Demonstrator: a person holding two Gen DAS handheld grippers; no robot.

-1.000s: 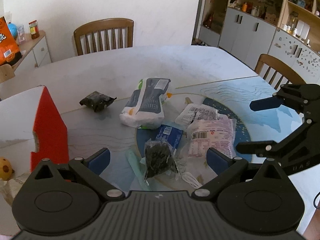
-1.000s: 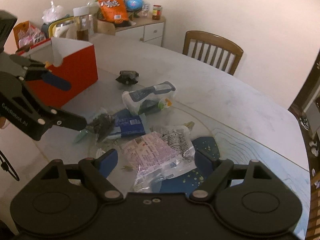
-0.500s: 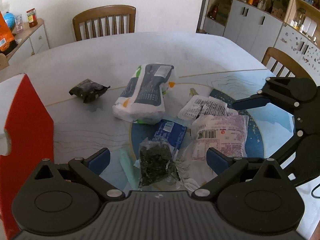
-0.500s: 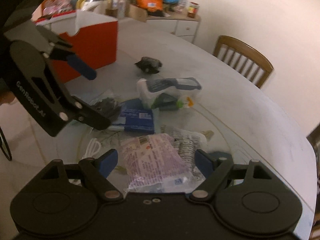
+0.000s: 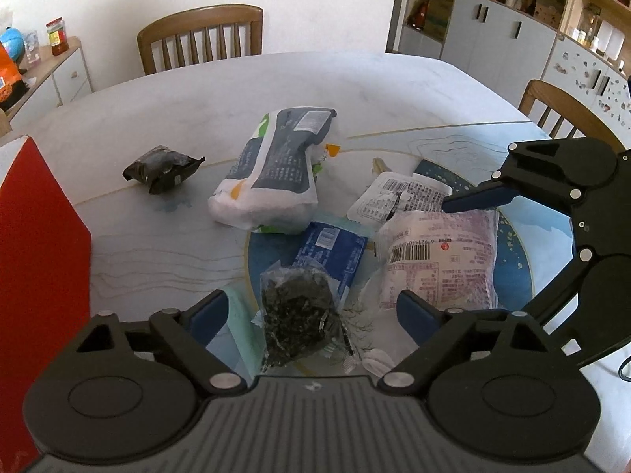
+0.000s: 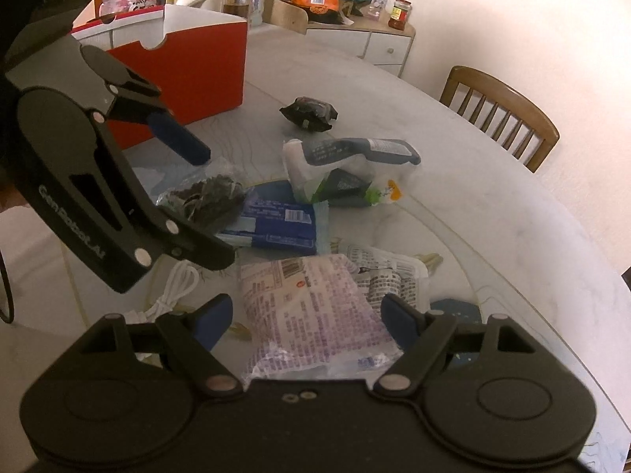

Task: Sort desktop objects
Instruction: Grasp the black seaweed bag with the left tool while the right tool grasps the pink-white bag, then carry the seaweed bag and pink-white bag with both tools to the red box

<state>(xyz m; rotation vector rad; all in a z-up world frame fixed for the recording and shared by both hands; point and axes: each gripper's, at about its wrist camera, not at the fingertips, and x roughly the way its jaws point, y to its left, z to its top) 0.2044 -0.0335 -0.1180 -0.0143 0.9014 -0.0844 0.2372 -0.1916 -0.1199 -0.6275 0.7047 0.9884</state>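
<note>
Snack packets lie in a heap on the marble table (image 5: 165, 244). A clear bag of dark dried bits (image 5: 299, 315) lies between the fingers of my left gripper (image 5: 313, 307), whose jaws are closing without touching it. A pink printed packet (image 6: 311, 303) lies between the fingers of my right gripper (image 6: 307, 313), which is closing slightly, pads clear of it. Around them are a blue packet (image 5: 331, 248), a big white-and-grey bag (image 5: 276, 173), a white printed packet (image 5: 398, 197) and a small black packet (image 5: 161, 165).
A red box (image 6: 189, 67) with a white inside stands at the table's left. A white cable (image 6: 173, 291) lies near the front edge. Wooden chairs (image 5: 201, 35) stand at the far side. A sideboard (image 6: 355, 35) with jars and snacks is behind the box.
Both grippers have sunk toward the heap, and the packets look larger. The right gripper has rolled, and the left gripper now fills more of its view.
</note>
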